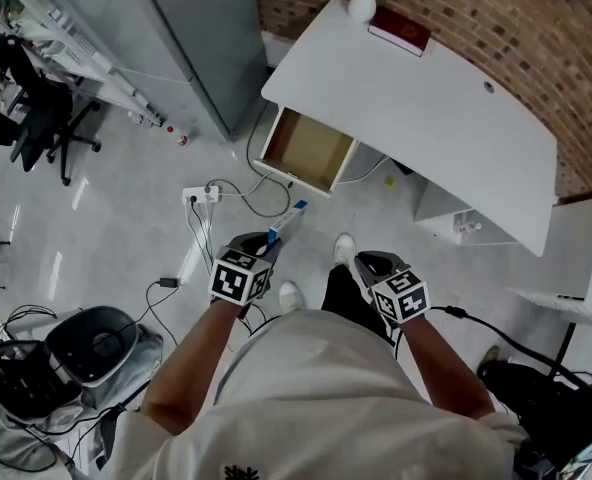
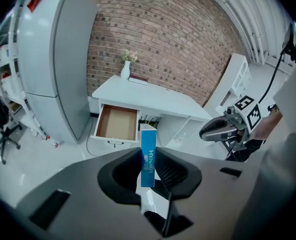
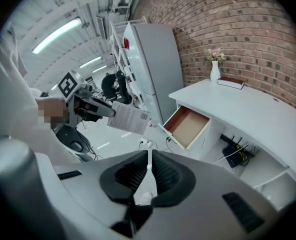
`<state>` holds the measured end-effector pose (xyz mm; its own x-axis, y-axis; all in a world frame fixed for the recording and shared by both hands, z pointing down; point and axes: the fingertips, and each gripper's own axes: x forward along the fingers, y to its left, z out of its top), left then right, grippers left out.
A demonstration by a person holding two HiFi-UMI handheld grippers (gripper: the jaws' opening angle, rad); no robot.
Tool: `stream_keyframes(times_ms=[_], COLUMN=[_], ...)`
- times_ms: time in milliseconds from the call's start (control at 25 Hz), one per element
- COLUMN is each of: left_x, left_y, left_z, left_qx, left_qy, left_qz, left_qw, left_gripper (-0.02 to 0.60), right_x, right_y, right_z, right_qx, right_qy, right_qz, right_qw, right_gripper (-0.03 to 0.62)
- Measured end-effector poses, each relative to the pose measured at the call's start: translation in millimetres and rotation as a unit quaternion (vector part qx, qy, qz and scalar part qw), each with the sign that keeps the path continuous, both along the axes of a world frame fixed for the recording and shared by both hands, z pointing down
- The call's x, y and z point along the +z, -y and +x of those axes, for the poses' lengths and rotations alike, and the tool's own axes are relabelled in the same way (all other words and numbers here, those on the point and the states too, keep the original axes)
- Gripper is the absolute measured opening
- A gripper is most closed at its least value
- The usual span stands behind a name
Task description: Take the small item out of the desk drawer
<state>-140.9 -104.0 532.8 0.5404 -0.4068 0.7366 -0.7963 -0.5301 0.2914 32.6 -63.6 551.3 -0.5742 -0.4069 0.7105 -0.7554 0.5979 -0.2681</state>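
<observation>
My left gripper (image 2: 153,170) is shut on a small blue and white box (image 2: 148,149), which stands upright between the pads. From the head view the box (image 1: 286,220) sticks out ahead of that gripper (image 1: 266,240), above the floor and short of the desk. The desk drawer (image 1: 306,150) stands pulled out, its brown inside bare. My right gripper (image 1: 368,264) hangs beside the left one. Its jaws (image 3: 149,159) are closed with nothing between them. The right gripper view also catches the box (image 3: 129,119) and the open drawer (image 3: 188,126).
The white desk (image 1: 426,98) stands against a brick wall, with a white vase (image 1: 362,0) and a red book (image 1: 400,31) on top. A tall grey cabinet (image 1: 176,28) rises left of the drawer. A power strip (image 1: 201,195) with cables lies on the floor; an office chair (image 1: 36,108) is far left.
</observation>
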Motion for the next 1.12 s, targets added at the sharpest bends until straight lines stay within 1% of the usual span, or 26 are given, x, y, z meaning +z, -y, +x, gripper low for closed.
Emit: stream_keyframes(times_ms=[120, 280, 560, 680, 800, 1120], left_x=[-8, -16, -18, -18, -18, -21], left_y=[-22, -44, -86, -99, -110, -124], left_z=[-16, -34, -60, -63, -63, -65], left_qx=[0.004, 0.008, 0.010, 0.015, 0.017, 0.024], left_qy=[-0.005, -0.002, 0.003, 0.009, 0.007, 0.002], left_qz=[0.002, 0.006, 0.008, 0.015, 0.017, 0.020], left_qw=[1.0000, 0.9999, 0.9999, 0.9997, 0.9997, 0.9995], left_gripper=[0.094, 0.094, 0.094, 0.094, 0.094, 0.094], right_x=[-9, -16, -18, -23, -27, -35], right_y=[-16, -38, -87, -95, -99, -105], right_z=[-11, -23, -54, -59, -60, -57], right_qx=[0.000, -0.002, -0.035, -0.037, -0.034, -0.011], right_qy=[-0.004, -0.010, -0.023, -0.024, -0.022, -0.024], right_qz=[0.007, 0.009, 0.006, 0.015, 0.026, 0.041], right_qw=[1.000, 1.000, 0.999, 0.999, 0.999, 0.999], right_gripper=[0.045, 0.041, 0.041, 0.040, 0.037, 0.032])
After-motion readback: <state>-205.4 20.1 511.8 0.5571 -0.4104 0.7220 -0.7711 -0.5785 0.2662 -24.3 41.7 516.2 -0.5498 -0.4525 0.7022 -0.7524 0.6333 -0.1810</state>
